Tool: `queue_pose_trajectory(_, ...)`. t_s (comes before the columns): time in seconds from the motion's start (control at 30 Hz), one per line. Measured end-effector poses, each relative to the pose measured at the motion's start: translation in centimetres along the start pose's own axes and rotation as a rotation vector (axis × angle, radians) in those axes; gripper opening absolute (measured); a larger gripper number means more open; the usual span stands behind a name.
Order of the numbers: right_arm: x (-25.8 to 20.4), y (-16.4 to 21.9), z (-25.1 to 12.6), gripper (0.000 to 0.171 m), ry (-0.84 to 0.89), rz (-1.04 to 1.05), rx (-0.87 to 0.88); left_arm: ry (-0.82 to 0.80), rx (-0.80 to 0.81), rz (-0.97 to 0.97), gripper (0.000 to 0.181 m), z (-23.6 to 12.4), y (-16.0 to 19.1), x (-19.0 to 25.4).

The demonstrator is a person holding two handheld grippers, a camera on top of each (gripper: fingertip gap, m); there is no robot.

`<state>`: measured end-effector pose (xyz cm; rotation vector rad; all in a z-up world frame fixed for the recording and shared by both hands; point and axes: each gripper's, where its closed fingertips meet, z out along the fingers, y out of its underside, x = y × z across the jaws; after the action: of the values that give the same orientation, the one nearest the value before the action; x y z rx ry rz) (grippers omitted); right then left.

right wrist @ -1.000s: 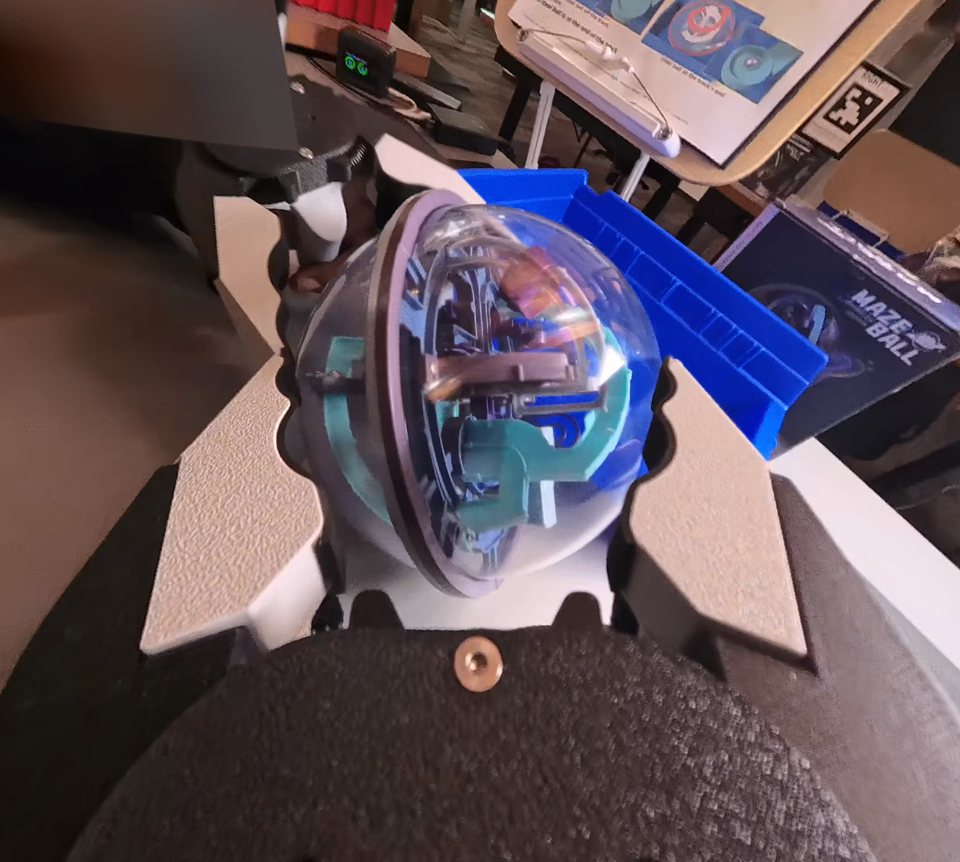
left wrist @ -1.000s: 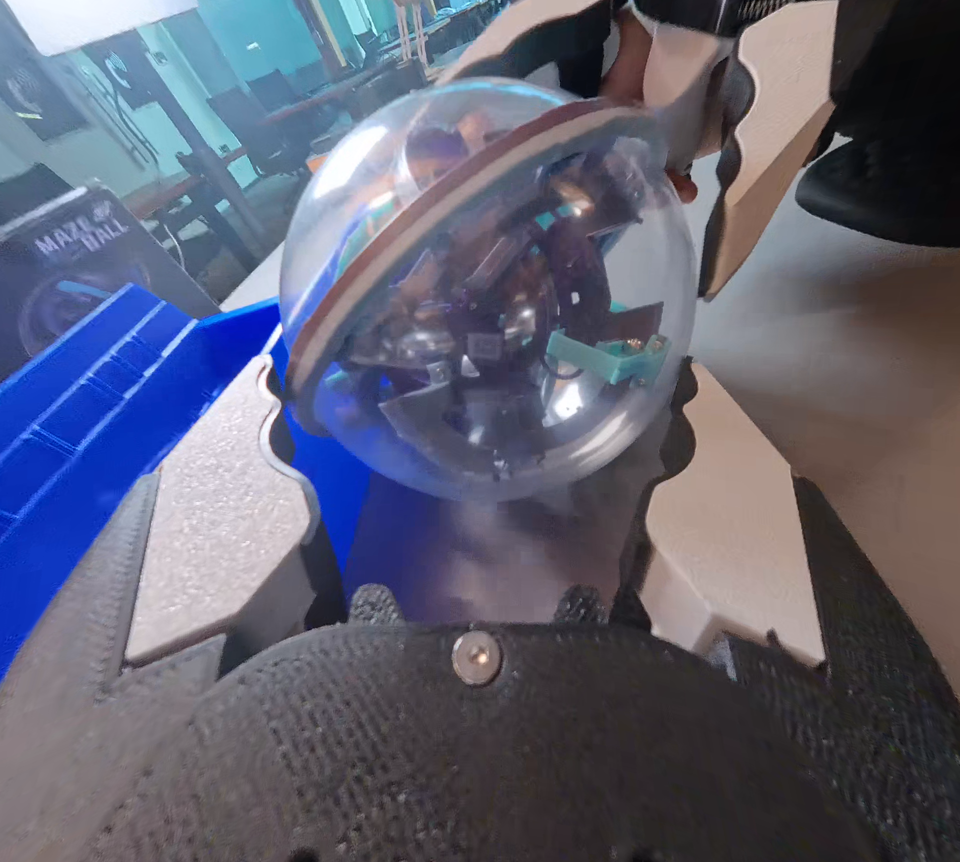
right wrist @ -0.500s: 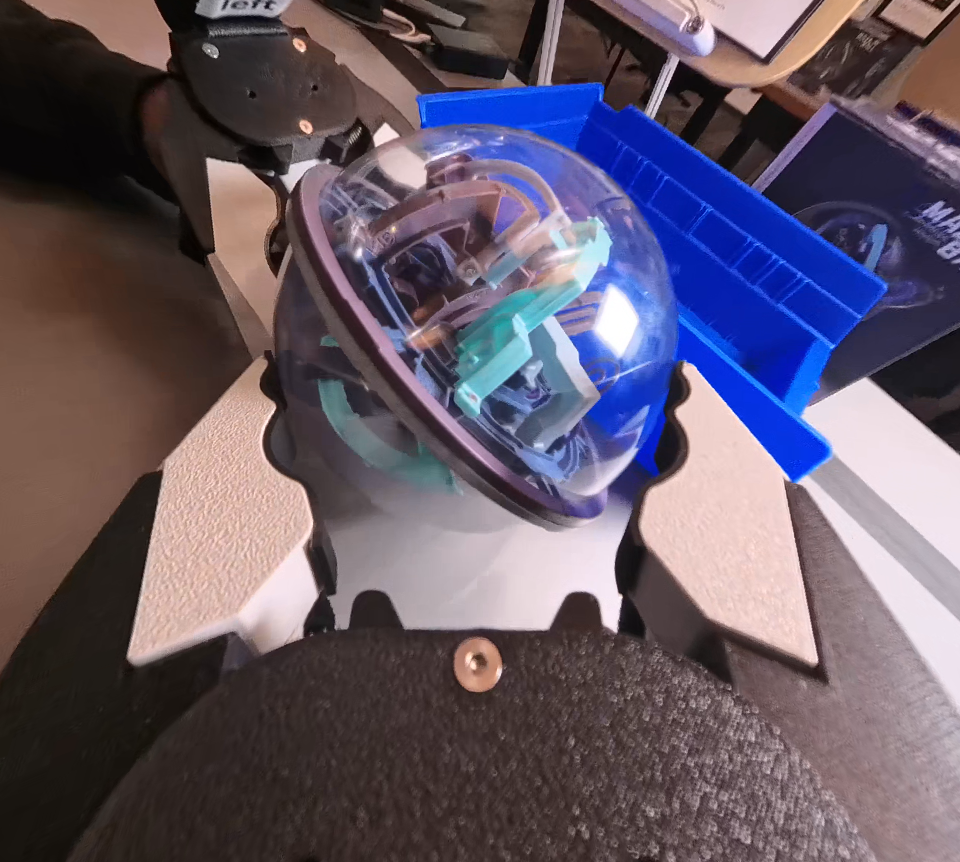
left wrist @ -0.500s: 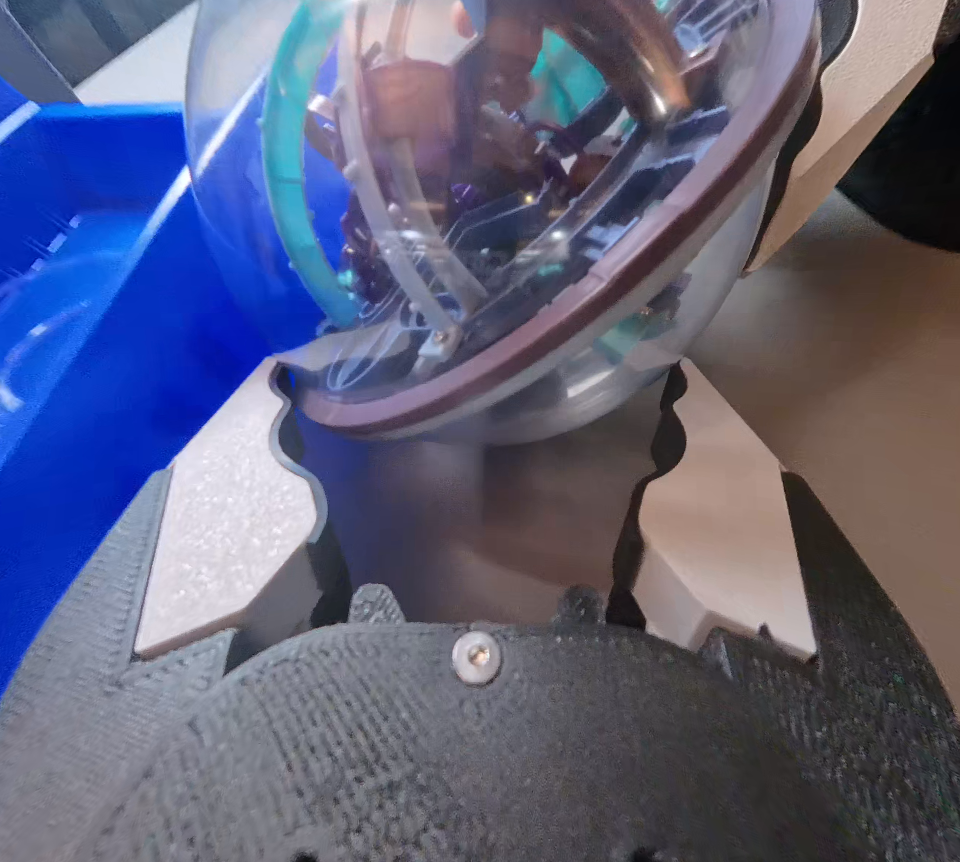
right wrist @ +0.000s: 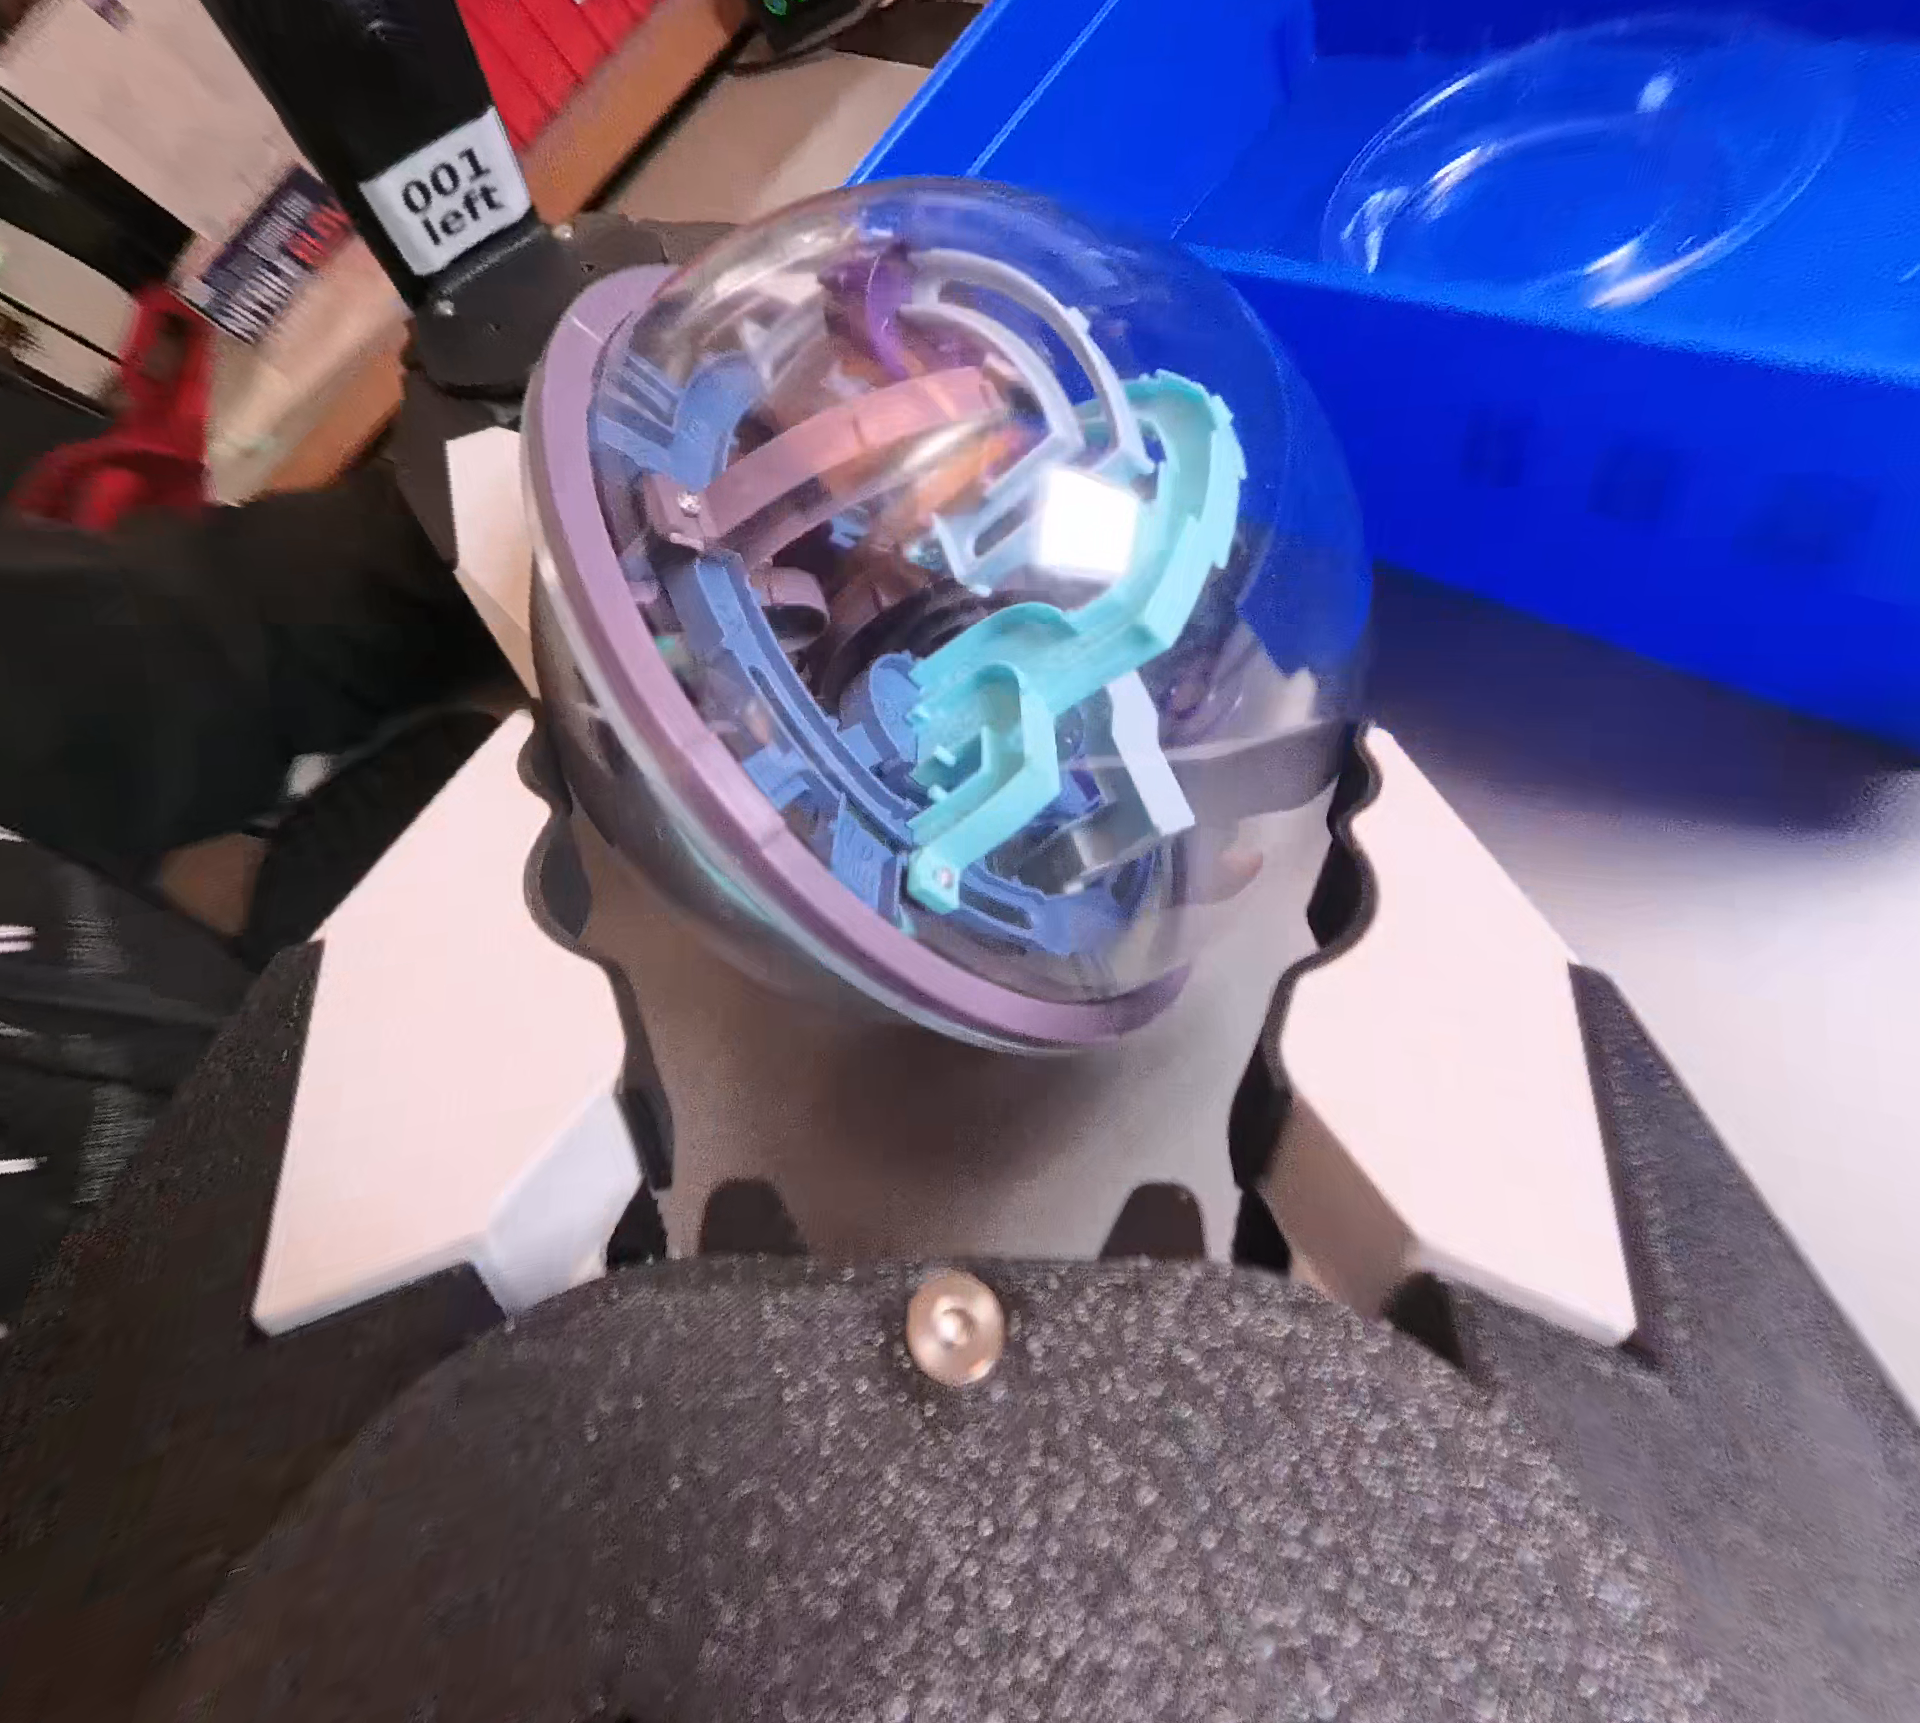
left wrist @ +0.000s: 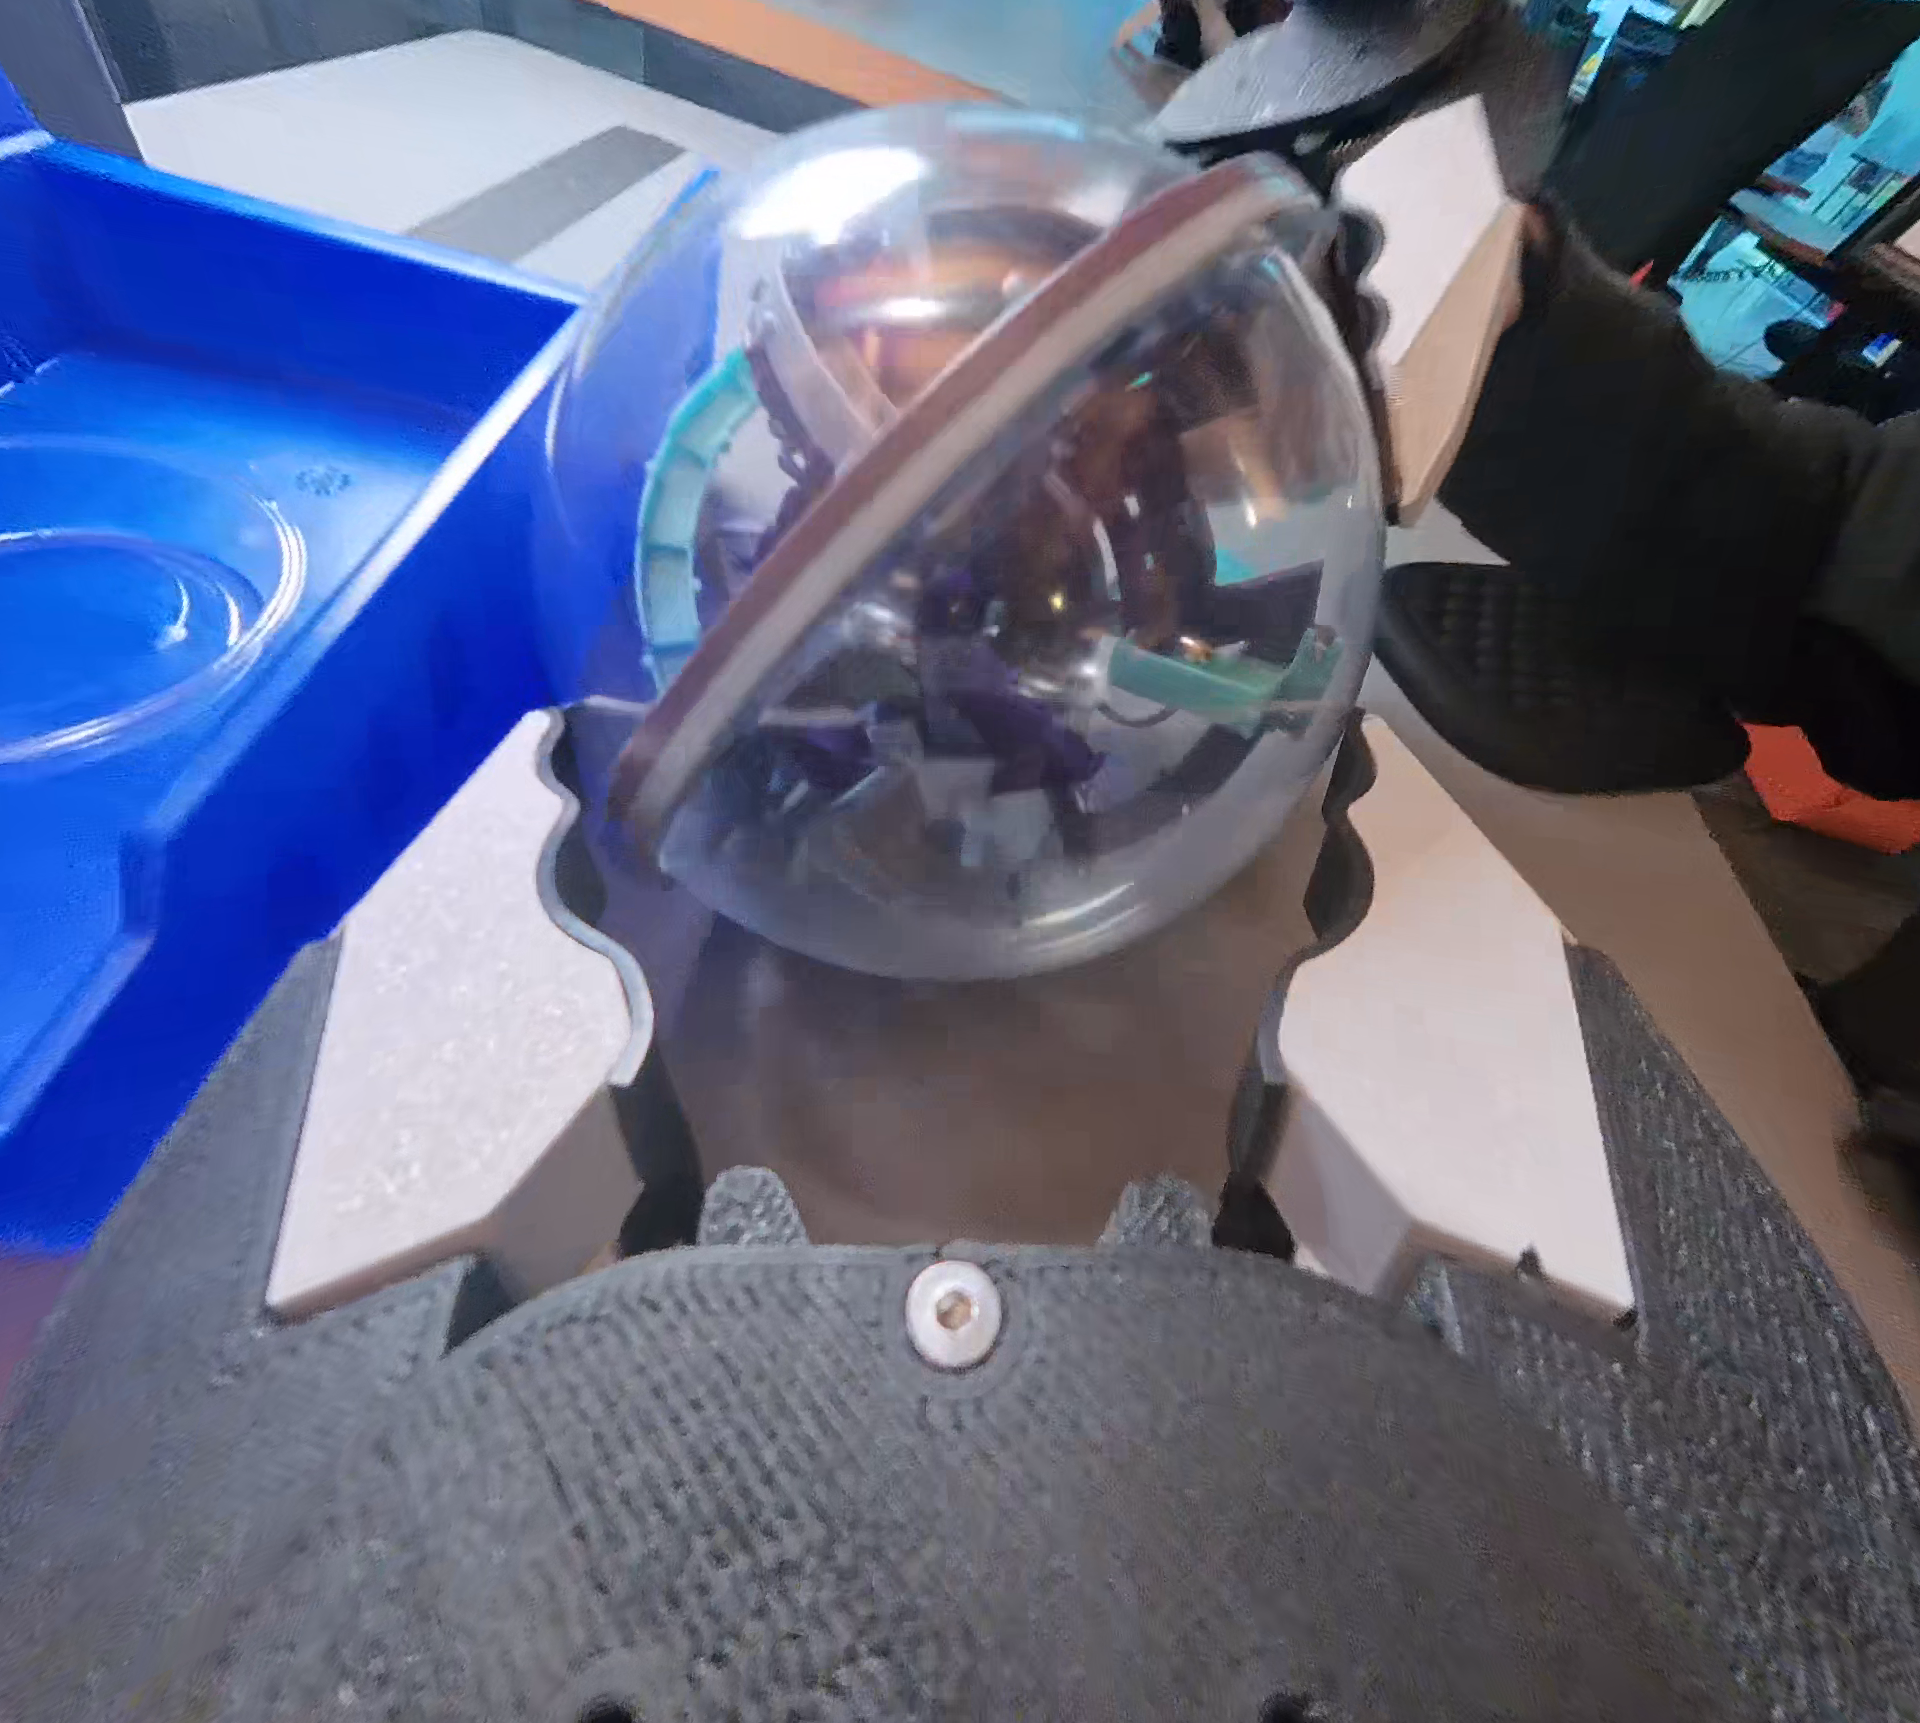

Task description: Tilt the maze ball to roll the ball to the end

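1. The blue bin (right wrist: 1558, 447) stands on the table just beside my work; a clear plastic dome (right wrist: 1590, 156) lies inside it.
2. The maze ball (left wrist: 997, 551) is lifted above the table, beside the bin wall, held from two opposite sides.
3. My left gripper (left wrist: 951, 811) clasps the sphere between both fingers; my right gripper (right wrist: 945, 821) does the same from the far side. Both sets of jaws are pressed against the clear shell.
4. The purple seam ring (right wrist: 665, 738) is slanted, so I judge the tilting step is in hand.
5. I cannot find the small ball inside. Next, I think, slow rotation with both grips steady.
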<state>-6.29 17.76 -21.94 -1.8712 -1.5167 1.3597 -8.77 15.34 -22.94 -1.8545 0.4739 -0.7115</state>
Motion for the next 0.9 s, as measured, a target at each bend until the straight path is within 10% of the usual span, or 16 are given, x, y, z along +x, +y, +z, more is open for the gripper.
queue_pose_trajectory(0.3, -1.4, 1.7, -0.1, 0.14, -0.237, 0.193, 0.053, -0.028, 0.041, 0.038, 0.137, -0.9, -1.5, 1.5)
queue_pose_trajectory(0.67, -2.8, -1.1, -4.1, 0.144, 0.116, -0.553, 0.146, -0.074, 0.037, 0.207, 0.134, 1.0, -3.1, 3.2)
queue_pose_trajectory(0.9, -1.2, 0.8, -3.7, 0.144, 0.082, -0.527, 0.125, -0.015, 0.088, 0.279, 0.133, 1.3, -4.4, 4.4)
